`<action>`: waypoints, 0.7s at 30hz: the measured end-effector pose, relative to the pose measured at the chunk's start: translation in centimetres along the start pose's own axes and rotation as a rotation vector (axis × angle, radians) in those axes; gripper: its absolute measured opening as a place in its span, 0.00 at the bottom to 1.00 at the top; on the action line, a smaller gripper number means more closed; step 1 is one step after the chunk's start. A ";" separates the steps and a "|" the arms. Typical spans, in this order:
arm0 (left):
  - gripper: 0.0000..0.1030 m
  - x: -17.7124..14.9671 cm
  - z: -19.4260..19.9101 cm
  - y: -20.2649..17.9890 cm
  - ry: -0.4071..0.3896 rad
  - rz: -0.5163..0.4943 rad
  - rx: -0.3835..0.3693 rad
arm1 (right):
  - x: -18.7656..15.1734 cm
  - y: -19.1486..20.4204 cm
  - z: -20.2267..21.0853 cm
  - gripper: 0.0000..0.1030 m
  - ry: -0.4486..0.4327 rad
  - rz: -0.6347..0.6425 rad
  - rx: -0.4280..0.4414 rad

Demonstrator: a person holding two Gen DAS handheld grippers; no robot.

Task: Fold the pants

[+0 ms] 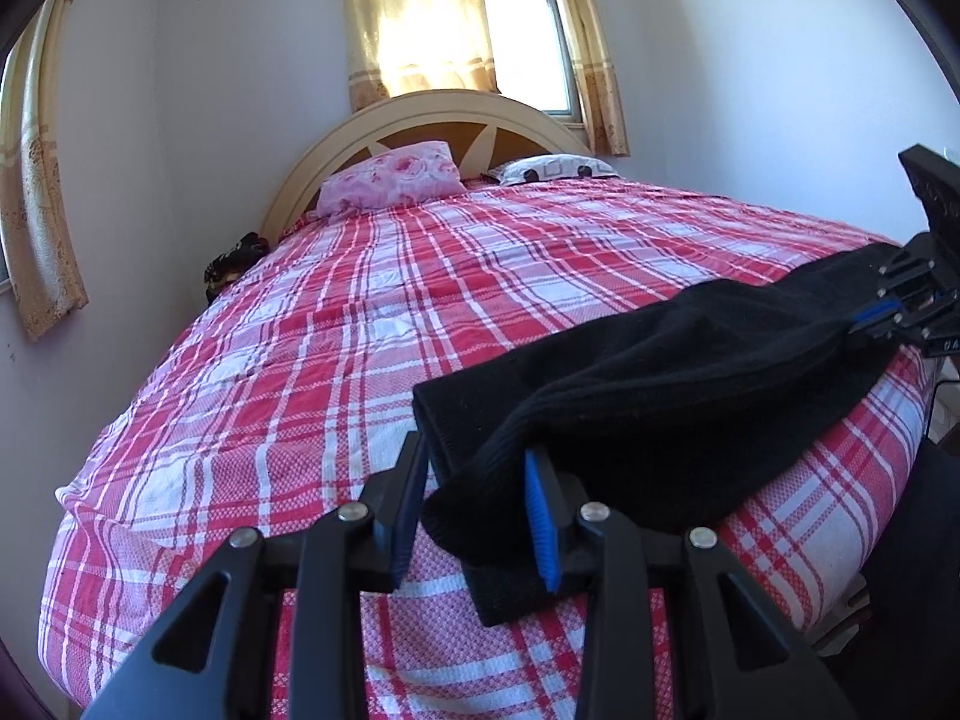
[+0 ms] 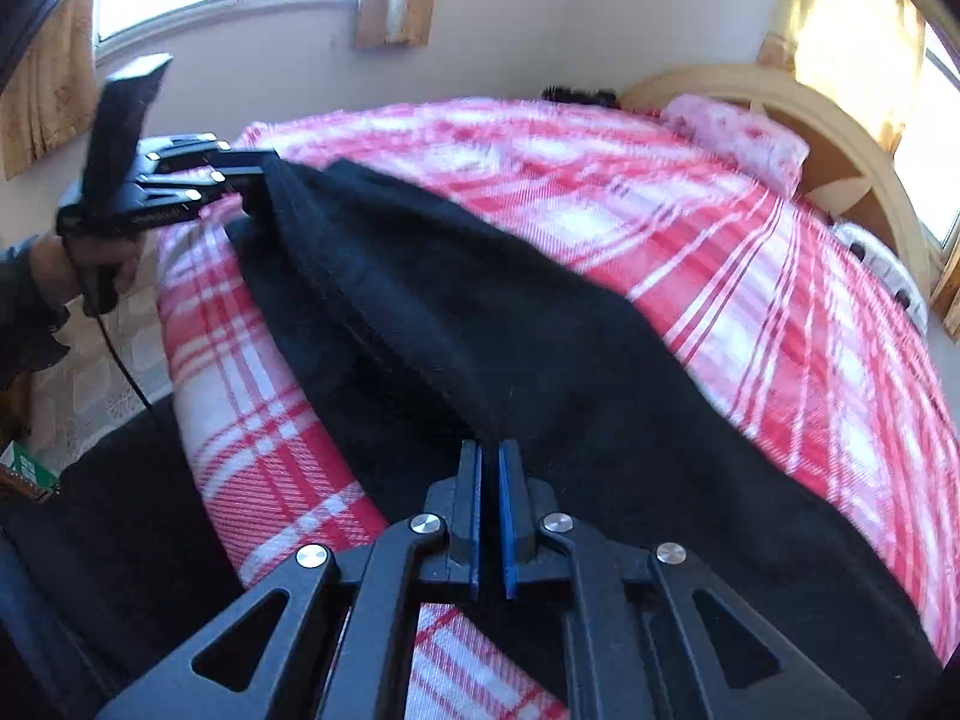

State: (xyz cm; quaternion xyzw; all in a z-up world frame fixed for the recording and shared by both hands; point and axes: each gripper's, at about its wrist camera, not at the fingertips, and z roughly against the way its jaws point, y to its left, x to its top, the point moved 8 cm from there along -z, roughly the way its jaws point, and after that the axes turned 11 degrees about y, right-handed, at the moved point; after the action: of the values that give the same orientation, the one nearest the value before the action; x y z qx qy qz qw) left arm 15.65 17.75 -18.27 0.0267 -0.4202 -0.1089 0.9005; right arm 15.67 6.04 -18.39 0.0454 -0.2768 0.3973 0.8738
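Pants (image 1: 660, 378): black, stretched along near edge of bed (image 1: 360, 300), one end per hand, for a straight fold.
Left tongs (image 1: 480, 510): clamp bunched end.
Right tongs (image 2: 490, 516): closed on other end, keeping cloth taut.

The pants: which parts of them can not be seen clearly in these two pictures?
- Pants, left wrist view: the far end is hidden behind the right gripper.
- Right wrist view: the near end is cut off by the frame edge; motion blur hides the folds.
- Left gripper: the fabric covers part of its pads.
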 end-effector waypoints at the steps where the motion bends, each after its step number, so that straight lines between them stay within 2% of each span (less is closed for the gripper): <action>1: 0.34 -0.2 -0.2 0.0 0.009 -0.011 0.008 | -0.3 0.3 0.5 0.05 -0.001 0.010 0.003; 2: 0.35 -0.5 -0.3 -0.1 0.016 -0.022 0.012 | -0.7 0.8 0.6 0.05 0.010 0.023 0.007; 4: 0.47 -1.1 -0.3 0.1 0.021 -0.031 0.036 | -1.7 1.3 -0.1 0.05 0.044 0.048 -0.009; 6: 0.70 -1.5 0.1 0.7 0.024 -0.040 0.085 | -3.0 2.1 -1.8 0.05 0.092 0.090 -0.024; 7: 0.73 -1.9 0.5 1.2 0.022 -0.047 0.105 | -3.0 2.2 -1.8 0.05 0.072 0.109 -0.048; 10: 0.74 -3.0 1.1 2.6 0.055 -0.052 0.131 | -2.5 1.8 -1.7 0.06 0.064 0.078 -0.048; 12: 0.74 -3.9 1.4 4.2 0.081 -0.044 0.194 | -2.5 1.8 -1.9 0.08 0.066 0.086 -0.047; 14: 0.74 -4.5 1.9 6.0 0.092 0.015 0.202 | -2.5 1.7 -1.8 0.11 0.070 0.106 -0.073; 17: 0.73 -4.5 2.8 7.5 0.075 0.128 0.165 | -2.7 1.6 -1.0 0.19 0.076 0.091 -0.071; 18: 0.74 -4.1 3.2 7.5 0.055 0.164 0.140 | -2.6 1.7 -0.4 0.26 0.066 0.077 -0.059; 21: 0.77 -2.1 3.9 5.9 -0.009 0.208 0.063 | -1.8 2.0 1.3 0.30 0.024 0.058 -0.033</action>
State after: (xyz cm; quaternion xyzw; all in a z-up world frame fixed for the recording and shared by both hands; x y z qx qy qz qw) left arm 12.37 24.15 -16.49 0.0107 -0.4277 -0.0019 0.9038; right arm 12.67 5.81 -18.55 0.0183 -0.2739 0.4185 0.8658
